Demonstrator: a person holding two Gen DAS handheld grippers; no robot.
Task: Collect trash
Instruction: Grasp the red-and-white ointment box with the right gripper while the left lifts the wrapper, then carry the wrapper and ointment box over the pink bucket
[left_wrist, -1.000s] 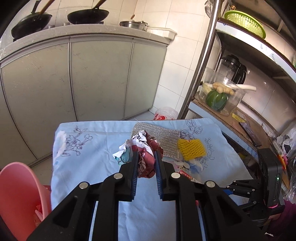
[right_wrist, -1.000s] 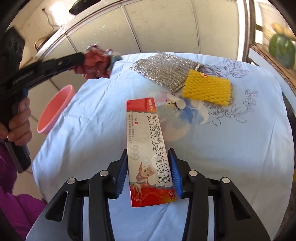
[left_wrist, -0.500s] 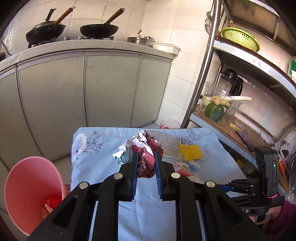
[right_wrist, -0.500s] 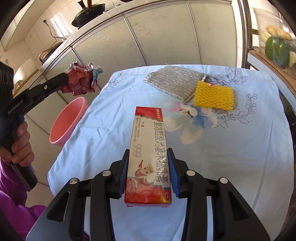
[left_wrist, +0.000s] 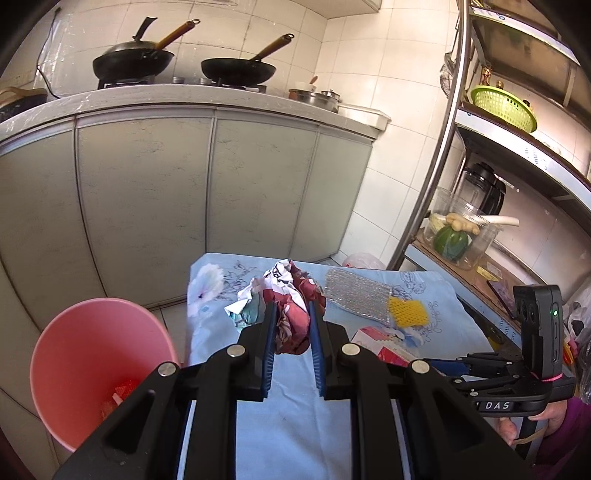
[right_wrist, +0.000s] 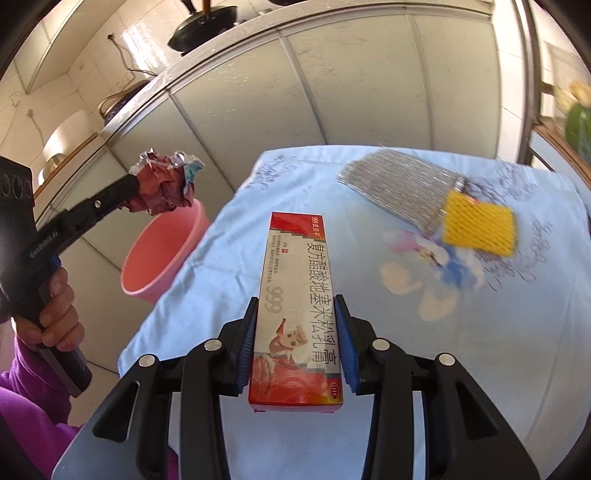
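My left gripper (left_wrist: 291, 314) is shut on a crumpled red and white wrapper (left_wrist: 286, 295), held in the air above the table's left edge; it also shows in the right wrist view (right_wrist: 162, 184), above the pink bin (right_wrist: 162, 254). My right gripper (right_wrist: 295, 314) is shut on a red and white medicine box (right_wrist: 297, 295), held above the blue tablecloth (right_wrist: 480, 350). The pink bin (left_wrist: 96, 365) stands on the floor left of the table with some red trash inside.
A silver mesh pad (right_wrist: 399, 188) and a yellow foam net (right_wrist: 478, 229) lie on the far right of the table. Grey kitchen cabinets (left_wrist: 184, 192) stand behind. A metal shelf rack (left_wrist: 436, 155) with a jar of vegetables is at the right.
Both grippers have risen and pulled back from the table with their loads. The left gripper has moved left, so the wrapper now hangs over the pink bin.
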